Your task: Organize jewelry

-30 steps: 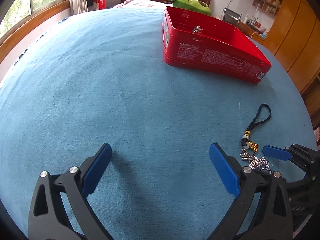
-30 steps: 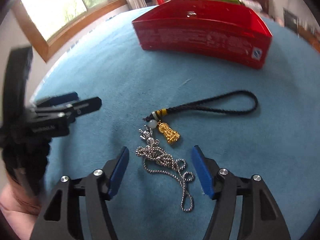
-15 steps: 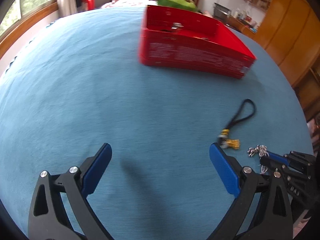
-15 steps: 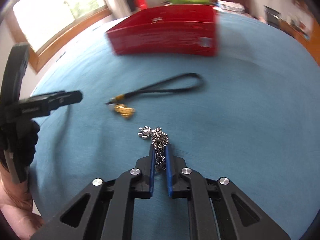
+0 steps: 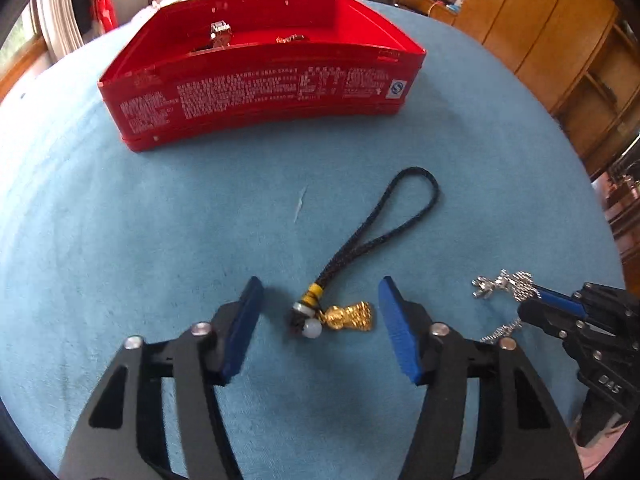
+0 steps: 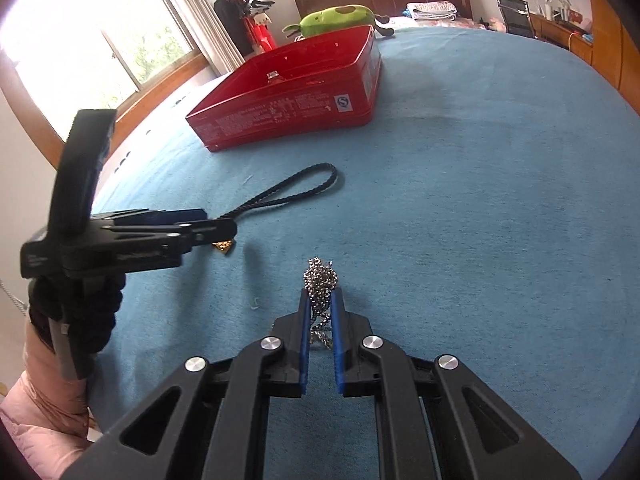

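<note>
A gold charm (image 5: 352, 316) on a black braided cord (image 5: 384, 216) lies on the blue cloth. My left gripper (image 5: 320, 320) is open, its blue pads on either side of the charm. My right gripper (image 6: 320, 300) is shut on a silver chain (image 6: 320, 276), lifted off the cloth; it shows at the right of the left wrist view (image 5: 504, 284). The open red tin box (image 5: 260, 72) stands beyond the cord, with small jewelry pieces inside. In the right wrist view the left gripper (image 6: 216, 232) hides most of the charm.
A green plush toy (image 6: 340, 18) lies behind the red box (image 6: 296, 92). The round table's blue cloth (image 6: 480, 160) spreads to the right. Wooden cabinets (image 5: 560, 40) stand at the right, windows at the left.
My left gripper moved right and forward to straddle the gold charm, its jaws narrower. My right gripper closed on the silver chain and lifted it.
</note>
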### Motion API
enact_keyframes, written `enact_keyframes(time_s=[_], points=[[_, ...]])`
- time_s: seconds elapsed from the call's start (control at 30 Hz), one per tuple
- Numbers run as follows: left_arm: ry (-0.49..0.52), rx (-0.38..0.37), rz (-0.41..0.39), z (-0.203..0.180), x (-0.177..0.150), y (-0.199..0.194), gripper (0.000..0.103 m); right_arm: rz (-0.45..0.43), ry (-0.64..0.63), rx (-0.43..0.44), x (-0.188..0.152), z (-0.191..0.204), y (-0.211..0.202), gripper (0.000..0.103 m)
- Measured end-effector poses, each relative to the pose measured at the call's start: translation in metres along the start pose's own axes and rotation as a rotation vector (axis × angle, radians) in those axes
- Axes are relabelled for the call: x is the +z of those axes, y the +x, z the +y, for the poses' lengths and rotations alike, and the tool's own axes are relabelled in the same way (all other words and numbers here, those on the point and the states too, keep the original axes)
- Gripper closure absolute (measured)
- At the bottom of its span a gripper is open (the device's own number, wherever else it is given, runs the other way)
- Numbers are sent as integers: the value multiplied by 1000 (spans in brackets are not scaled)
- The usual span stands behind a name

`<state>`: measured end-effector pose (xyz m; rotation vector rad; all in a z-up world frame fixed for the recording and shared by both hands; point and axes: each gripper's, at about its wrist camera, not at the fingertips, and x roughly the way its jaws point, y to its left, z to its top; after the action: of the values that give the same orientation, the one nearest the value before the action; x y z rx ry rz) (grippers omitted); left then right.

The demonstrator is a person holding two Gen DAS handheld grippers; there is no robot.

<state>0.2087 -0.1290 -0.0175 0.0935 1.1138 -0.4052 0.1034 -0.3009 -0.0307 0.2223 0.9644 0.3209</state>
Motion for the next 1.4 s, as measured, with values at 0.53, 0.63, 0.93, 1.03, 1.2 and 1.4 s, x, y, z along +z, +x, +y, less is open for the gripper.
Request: enact_keyframes(time_s=[0.53,0.63,0.93,1.03,1.2,1.4], points=[[-48,-77,-82,2,-11,-37,95,-34,28,60,11,-1,-13,97],[-58,-87,-120,6,-14,-53,95,-54,4,68,16,9,-22,101],[-51,-99,-140,12,-25,-66,95,37,1,-22,15,9,-1,71],[-48,-104,-129,12,-24,-59,95,68,4,-44,9,5,8,53],[-45,-107,-120,12,-24,-53,95,84,-84,-95,-1,12,22,56],[-59,-107,-114,15,-23,-51,95,70,-139,-122,-6,22,27,84]])
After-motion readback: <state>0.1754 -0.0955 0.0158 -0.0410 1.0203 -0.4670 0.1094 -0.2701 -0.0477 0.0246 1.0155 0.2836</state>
